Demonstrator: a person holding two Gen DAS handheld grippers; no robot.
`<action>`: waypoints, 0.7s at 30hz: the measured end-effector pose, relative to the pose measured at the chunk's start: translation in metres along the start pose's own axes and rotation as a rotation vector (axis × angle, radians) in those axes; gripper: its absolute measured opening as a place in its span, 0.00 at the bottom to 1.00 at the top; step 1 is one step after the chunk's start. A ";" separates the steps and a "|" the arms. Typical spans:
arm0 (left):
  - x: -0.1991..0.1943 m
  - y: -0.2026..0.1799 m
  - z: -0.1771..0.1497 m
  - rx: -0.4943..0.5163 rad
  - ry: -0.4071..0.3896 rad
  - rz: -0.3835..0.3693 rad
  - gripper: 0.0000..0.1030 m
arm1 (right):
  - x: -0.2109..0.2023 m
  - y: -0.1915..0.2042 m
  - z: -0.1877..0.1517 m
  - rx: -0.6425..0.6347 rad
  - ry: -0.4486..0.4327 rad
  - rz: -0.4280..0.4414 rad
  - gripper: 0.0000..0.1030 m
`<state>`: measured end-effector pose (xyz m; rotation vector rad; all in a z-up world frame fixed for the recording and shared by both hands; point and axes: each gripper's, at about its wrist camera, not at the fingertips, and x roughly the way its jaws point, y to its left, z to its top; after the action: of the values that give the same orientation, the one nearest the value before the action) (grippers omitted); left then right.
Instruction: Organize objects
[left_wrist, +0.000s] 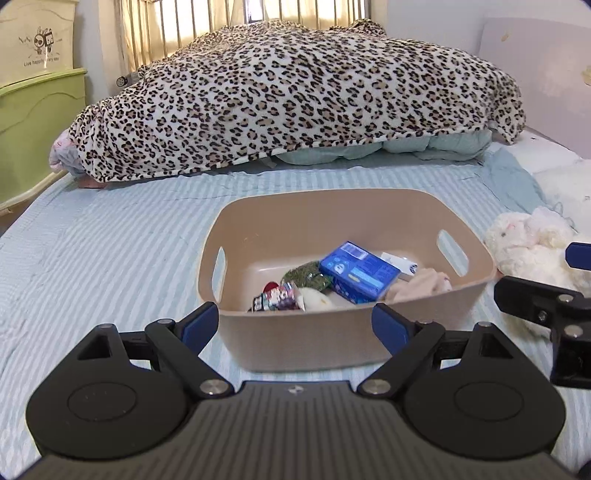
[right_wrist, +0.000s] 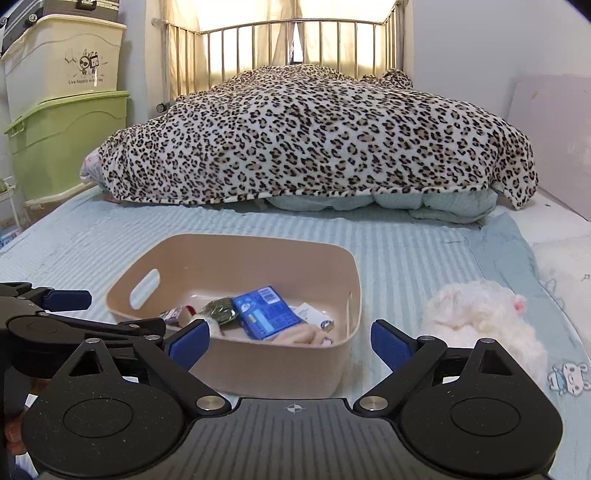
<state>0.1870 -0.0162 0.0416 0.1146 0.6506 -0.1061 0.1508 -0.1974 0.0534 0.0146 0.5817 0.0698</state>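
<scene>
The left claw (left_wrist: 295, 326) is spread wide and holds nothing. Right in front of it a tan basket (left_wrist: 332, 332) sits on the striped bed (left_wrist: 110, 258), its near wall between the two blue fingertips (left_wrist: 201, 325). Inside the basket lie a blue box (left_wrist: 358, 275), a green packet (left_wrist: 306, 275), a small shiny wrapper (left_wrist: 277, 297) and a pale cloth (left_wrist: 421, 284); there may be a white card behind the box, but it is hard to see. The right claw (right_wrist: 290, 341) is spread wide too and grips nothing. The basket is ahead of it and a bit to its left. A fluffy white toy (right_wrist: 480, 317) lies on the bed just ahead of its right fingertip, beside the basket. Far ahead of both claws is a spotted blanket (left_wrist: 295, 99).
</scene>
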 end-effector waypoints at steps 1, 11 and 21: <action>-0.006 0.000 -0.004 0.000 -0.003 -0.004 0.88 | -0.005 0.001 -0.003 0.004 0.001 0.003 0.93; -0.053 -0.001 -0.035 -0.003 -0.015 -0.011 0.88 | -0.048 0.006 -0.027 0.040 0.005 0.037 0.93; -0.090 0.000 -0.057 -0.003 -0.026 -0.018 0.88 | -0.072 0.007 -0.052 0.014 0.019 0.037 0.93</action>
<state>0.0815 -0.0030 0.0517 0.1043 0.6254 -0.1237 0.0617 -0.1954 0.0493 0.0382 0.6013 0.1022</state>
